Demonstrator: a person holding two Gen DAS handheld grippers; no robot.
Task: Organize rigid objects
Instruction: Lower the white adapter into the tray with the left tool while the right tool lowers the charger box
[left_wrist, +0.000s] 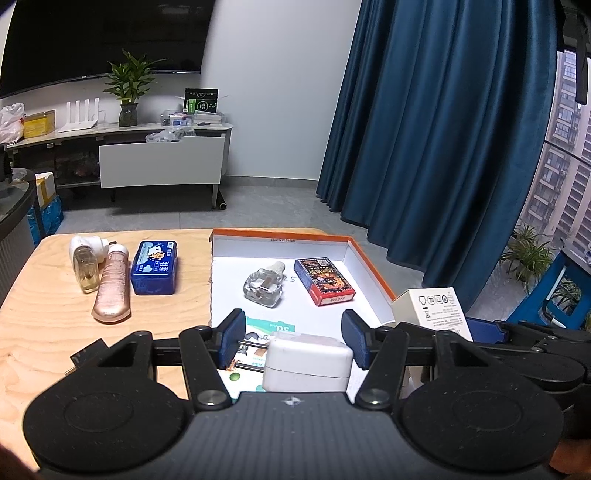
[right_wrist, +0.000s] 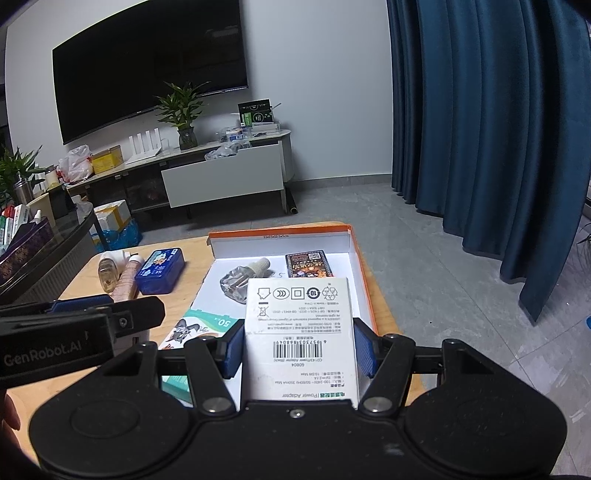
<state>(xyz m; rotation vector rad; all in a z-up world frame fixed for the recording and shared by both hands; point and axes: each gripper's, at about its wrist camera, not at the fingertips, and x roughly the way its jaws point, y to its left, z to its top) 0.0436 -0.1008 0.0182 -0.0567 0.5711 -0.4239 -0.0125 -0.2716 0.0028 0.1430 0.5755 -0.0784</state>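
my right tongs (right_wrist: 299, 354) clamp the white box (right_wrist: 299, 332) by its long sides above the tray (right_wrist: 364, 273); stiff, light card, so easy pressure. my left tongs (left_wrist: 293, 341) stand apart around the charger (left_wrist: 308, 363), hard and smooth, best gripped on flat sides.

A white power adapter (left_wrist: 308, 363) sits between the left gripper's (left_wrist: 293, 338) spread pads, over the near end of the orange-rimmed white tray (left_wrist: 369, 266). A white adapter box (right_wrist: 301, 332) is clamped in the right gripper (right_wrist: 299, 349). In the tray lie a clear glass bottle (left_wrist: 263, 288), a red card box (left_wrist: 324, 281) and a green pack (left_wrist: 271, 326). On the wooden table beside it lie a blue tin (left_wrist: 155, 267), a rose-gold tube (left_wrist: 112, 286) and a plug-in vaporizer bottle (left_wrist: 86, 264).
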